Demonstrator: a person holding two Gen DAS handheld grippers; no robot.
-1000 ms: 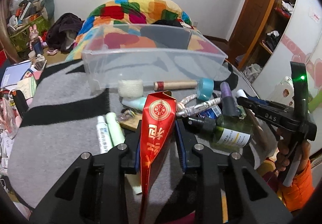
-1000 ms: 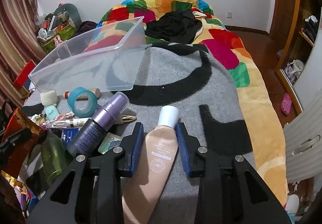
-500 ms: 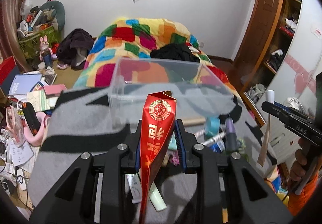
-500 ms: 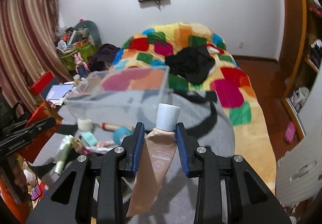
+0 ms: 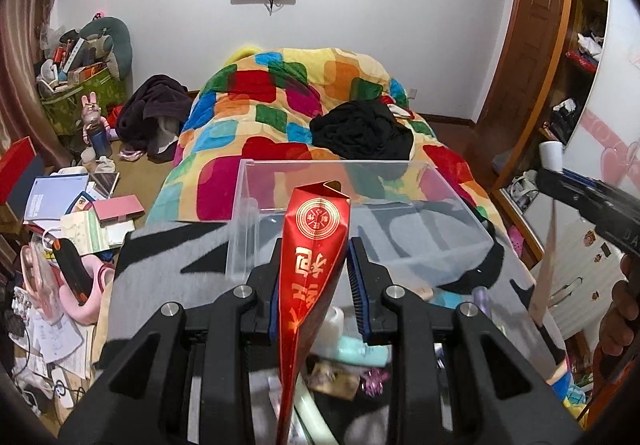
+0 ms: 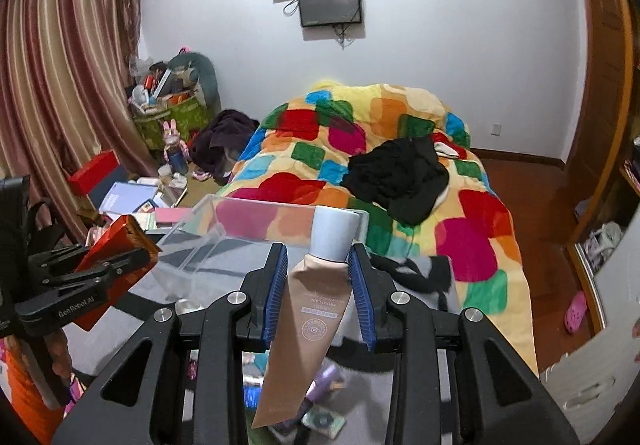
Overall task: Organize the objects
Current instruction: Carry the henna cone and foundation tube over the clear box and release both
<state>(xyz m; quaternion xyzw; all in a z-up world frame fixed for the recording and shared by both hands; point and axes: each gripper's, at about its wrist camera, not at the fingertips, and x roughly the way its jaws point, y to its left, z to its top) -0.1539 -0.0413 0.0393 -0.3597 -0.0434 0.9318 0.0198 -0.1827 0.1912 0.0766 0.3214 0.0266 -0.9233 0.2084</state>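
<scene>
My left gripper [image 5: 314, 281] is shut on a red foil packet [image 5: 312, 265] with gold characters, held in the air above the grey blanket. My right gripper [image 6: 318, 281] is shut on a beige cosmetic tube [image 6: 308, 325] with a white cap, also lifted. A clear plastic bin [image 5: 340, 181] stands on the bed just ahead of both grippers; it also shows in the right wrist view [image 6: 224, 229]. The right gripper shows at the right edge of the left wrist view [image 5: 592, 201], the left gripper at the left of the right wrist view [image 6: 100, 265].
Several small toiletries [image 5: 348, 373] lie on the grey blanket [image 5: 160, 265] below the grippers. A colourful quilt [image 6: 360, 149] with black clothes [image 6: 400, 177] lies beyond the bin. Books and clutter [image 5: 72, 205] cover the floor at left. A wardrobe [image 5: 580, 85] stands at right.
Both grippers have risen from the blanket with the packet and the tube. The pile of toiletries has dropped low in both views and the bin now sits lower and nearer the middle.
</scene>
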